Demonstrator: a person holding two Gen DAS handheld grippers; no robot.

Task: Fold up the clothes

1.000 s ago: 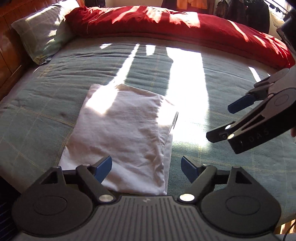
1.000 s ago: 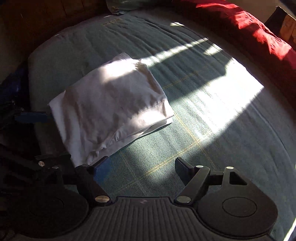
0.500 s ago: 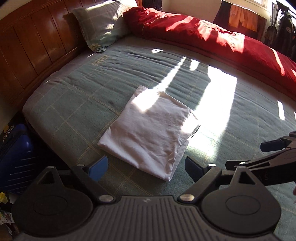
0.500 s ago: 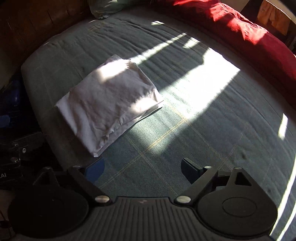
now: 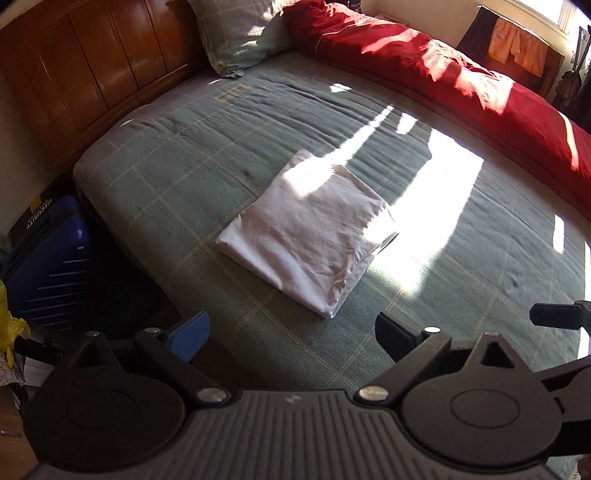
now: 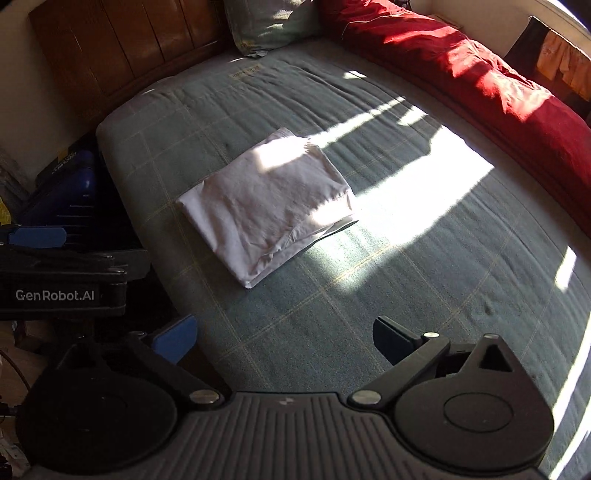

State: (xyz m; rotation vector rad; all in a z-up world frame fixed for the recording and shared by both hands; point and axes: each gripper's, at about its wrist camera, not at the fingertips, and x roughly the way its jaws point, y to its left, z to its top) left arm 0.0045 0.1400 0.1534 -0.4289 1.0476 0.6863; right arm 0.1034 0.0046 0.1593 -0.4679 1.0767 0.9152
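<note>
A white garment (image 5: 310,236) lies folded into a flat rectangle on the green checked bed cover (image 5: 207,147); it also shows in the right wrist view (image 6: 269,206). My left gripper (image 5: 291,336) is open and empty, held above the near edge of the bed, well short of the garment. My right gripper (image 6: 284,339) is open and empty, also back over the near edge of the bed. Part of the right gripper shows at the right edge of the left wrist view (image 5: 554,317).
A red duvet (image 5: 443,81) runs along the far side of the bed. A pillow (image 5: 236,33) leans on the wooden headboard (image 5: 74,74). A blue suitcase (image 5: 48,266) stands on the floor to the left of the bed.
Both grippers have pulled back and up from the folded garment, which now looks smaller and farther. The garment has not moved. Both stay open.
</note>
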